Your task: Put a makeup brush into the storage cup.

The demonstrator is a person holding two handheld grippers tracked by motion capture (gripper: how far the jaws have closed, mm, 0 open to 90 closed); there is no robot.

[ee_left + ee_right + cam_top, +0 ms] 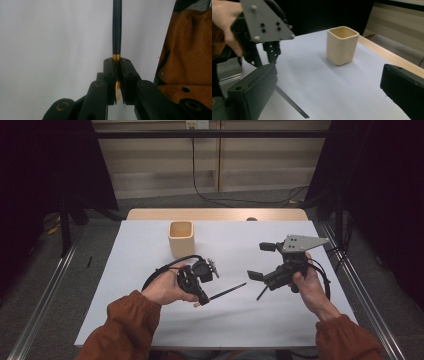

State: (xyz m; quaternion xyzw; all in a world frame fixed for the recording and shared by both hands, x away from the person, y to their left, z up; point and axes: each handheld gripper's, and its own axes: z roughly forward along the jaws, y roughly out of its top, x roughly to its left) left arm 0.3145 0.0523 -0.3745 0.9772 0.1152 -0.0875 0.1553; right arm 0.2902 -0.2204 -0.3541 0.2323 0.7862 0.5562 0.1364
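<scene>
With left gripper [200, 296] clamped on pen [227, 291] near gold end, dark shaft juts out low over white table [280, 320], probably bound for beige cup [180, 238] beyond. Right gripper [261, 261] jaws apart, empty, waiting alongside.

Soft, even light is falling from above onto the desk [150, 320] in the high view, its pale sheet reading bright while the room's sides are sinking into near black. Shadows are staying faint; a weak one is spreading beside the beige cup [180, 238]. The picture is looking slightly soft and grainy throughout. In the left gripper view the white surface is glowing almost washed out, and the near jaws are sitting in slight blur. In the right gripper view the close jaws are blurring at the edges, the cup [342, 45] is appearing fairly sharp, and the background is darkening.
</scene>
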